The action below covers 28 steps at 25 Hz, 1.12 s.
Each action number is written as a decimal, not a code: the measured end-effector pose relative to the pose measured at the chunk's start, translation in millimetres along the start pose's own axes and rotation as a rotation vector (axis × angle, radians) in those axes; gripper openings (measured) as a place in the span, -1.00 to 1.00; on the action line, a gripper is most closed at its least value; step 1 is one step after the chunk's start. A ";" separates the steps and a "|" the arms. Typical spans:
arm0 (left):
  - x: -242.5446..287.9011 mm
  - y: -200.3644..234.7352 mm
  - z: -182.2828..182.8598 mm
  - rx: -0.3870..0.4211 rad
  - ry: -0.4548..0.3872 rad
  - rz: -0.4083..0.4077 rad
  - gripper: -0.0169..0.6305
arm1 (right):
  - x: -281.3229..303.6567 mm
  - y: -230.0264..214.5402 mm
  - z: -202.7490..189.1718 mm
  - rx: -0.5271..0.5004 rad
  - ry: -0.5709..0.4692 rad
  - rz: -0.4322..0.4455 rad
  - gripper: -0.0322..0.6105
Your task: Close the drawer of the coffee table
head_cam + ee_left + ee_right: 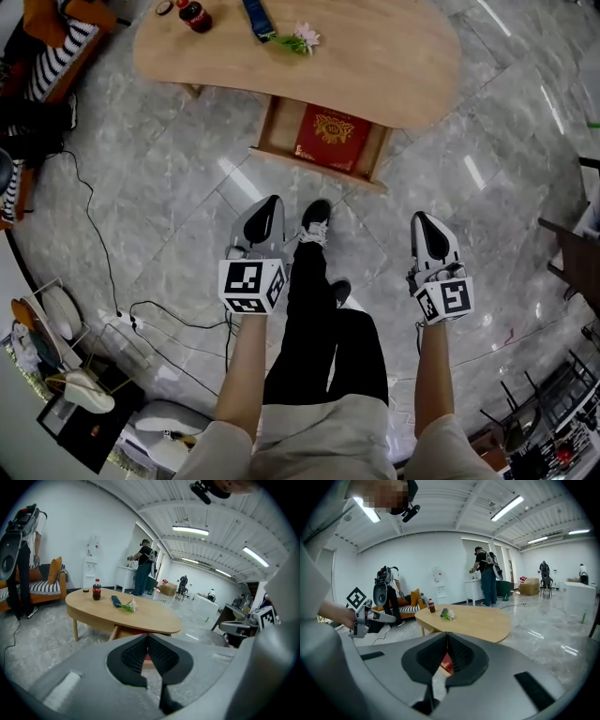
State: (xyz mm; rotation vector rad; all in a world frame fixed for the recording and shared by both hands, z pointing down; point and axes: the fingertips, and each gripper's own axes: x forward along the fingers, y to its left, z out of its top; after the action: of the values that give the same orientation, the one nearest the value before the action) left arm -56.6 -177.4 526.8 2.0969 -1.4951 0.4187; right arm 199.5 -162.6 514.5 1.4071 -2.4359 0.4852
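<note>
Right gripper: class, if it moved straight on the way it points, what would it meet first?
The right gripper would probably meet the open drawer, near its red book; depth is unclear.

A cola bottle [195, 15] stands upright with a small round ring [165, 7] just beside it. Near them lie a dark blue flat packet [258, 19] and a green sprig with a pale flower [298, 39], touching at one end. A red book [330, 137] with a gold emblem lies face up. A black cable [94, 225] trails over the grey marble floor [169, 187] to a white power strip [125, 322]. Off to the side is an orange sofa [42, 585] with a striped seat. At the back a person [142, 571] stands at a white counter [123, 576].
</note>
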 end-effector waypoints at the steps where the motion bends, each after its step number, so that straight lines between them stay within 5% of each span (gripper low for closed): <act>1: 6.3 2.6 -13.3 0.001 -0.012 0.004 -0.92 | 2.4 -3.5 -14.1 -0.018 -0.006 0.010 -0.85; 16: 157.9 66.5 -177.7 0.047 -0.258 0.013 -0.92 | 91.7 -64.3 -211.6 -0.190 -0.141 0.128 -0.85; 23: 173.7 78.0 -186.8 0.119 -0.306 0.017 -0.92 | 95.6 -55.9 -233.0 -0.244 -0.259 0.207 -0.83; 28: 170.8 69.1 -181.7 0.149 -0.305 0.006 -0.92 | 94.4 -51.6 -235.7 -0.303 -0.277 0.262 -0.51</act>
State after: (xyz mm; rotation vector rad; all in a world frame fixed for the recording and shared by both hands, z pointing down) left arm -54.0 -222.0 781.7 2.3571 -1.6848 0.2241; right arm 217.1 -160.1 773.0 1.0969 -2.7844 -0.0349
